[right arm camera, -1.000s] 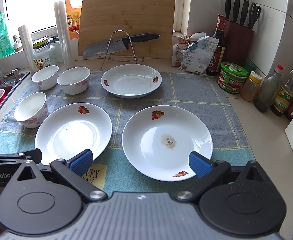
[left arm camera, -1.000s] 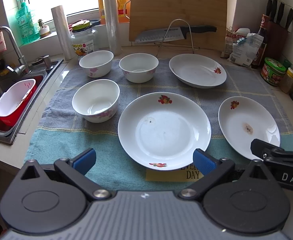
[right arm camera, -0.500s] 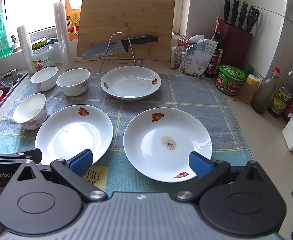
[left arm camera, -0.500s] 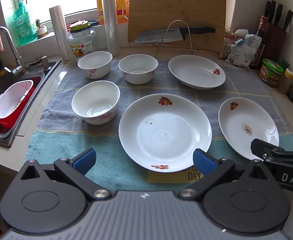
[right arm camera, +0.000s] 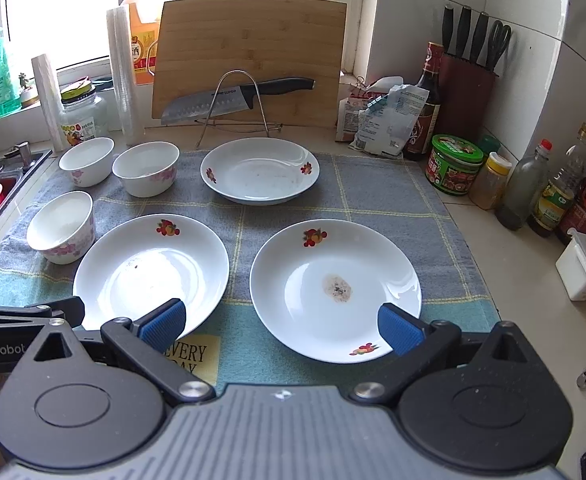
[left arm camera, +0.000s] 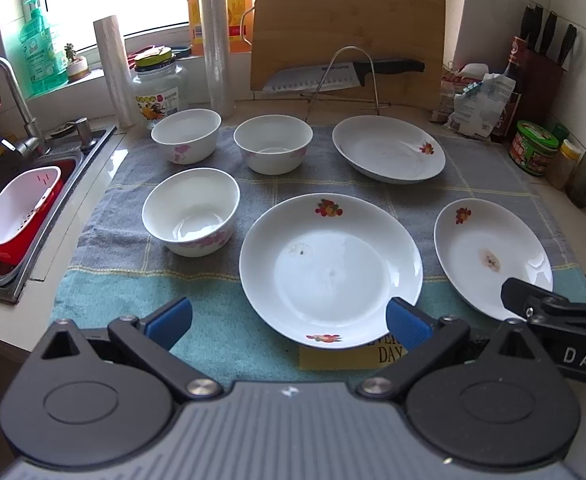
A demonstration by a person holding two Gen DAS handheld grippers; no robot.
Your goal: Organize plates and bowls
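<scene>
three bowls (left arm camera: 191,210) left of three plates (left arm camera: 331,270) on towel (left arm camera: 221,332).

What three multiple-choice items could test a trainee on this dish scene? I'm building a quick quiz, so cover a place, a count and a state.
1. Where does the knife rest?
A. In the sink
B. On a wire stand in front of the cutting board
C. On a plate

2. How many bowls stand on the towel?
A. Three
B. Two
C. Five

3. What state are both hand-held grippers in?
A. Shut on a plate
B. Shut on a bowl
C. Open, holding nothing

Answers:
1 B: the blade lies across the wire stand before the upright cutting board.
2 A: two bowls at the back and one nearer stand on the towel.
3 C: the left hand-held gripper and right hand-held gripper show blue pads spread wide with nothing between them.
</scene>
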